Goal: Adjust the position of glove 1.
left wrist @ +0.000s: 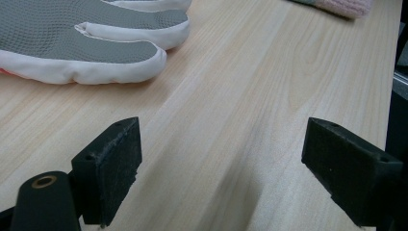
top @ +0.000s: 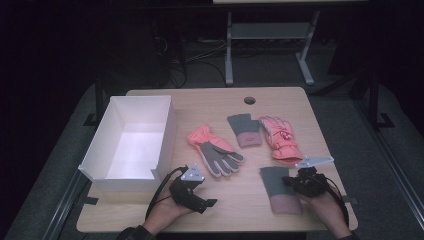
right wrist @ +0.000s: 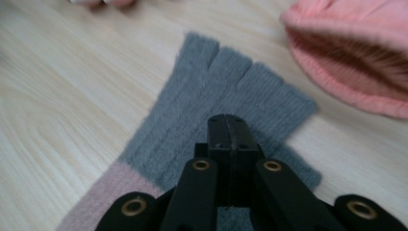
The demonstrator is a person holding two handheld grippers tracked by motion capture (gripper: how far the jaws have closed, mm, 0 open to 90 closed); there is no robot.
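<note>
Near the table's front right lies a grey knit fingerless glove with a pink cuff (top: pixel 280 192) (right wrist: pixel 226 91). My right gripper (top: pixel 289 181) (right wrist: pixel 231 126) hovers over its grey part with the jaws pressed together and no fabric visible between them. A pink ski glove (top: pixel 215 152) lies palm up in the middle, and its grey, white-edged fingers (left wrist: pixel 72 43) lie just beyond my left gripper. My left gripper (top: pixel 207 203) (left wrist: pixel 221 163) rests low over bare wood at the front, open and holding nothing.
An open white box (top: pixel 167 135) stands at the table's left. A second grey and pink knit glove (top: pixel 243 131) and a second pink ski glove (top: pixel 280 140) (right wrist: pixel 356 67) lie toward the back right. The wooden table (top: pixel 235 210) has a cable hole (top: pixel 249 100) at its far edge.
</note>
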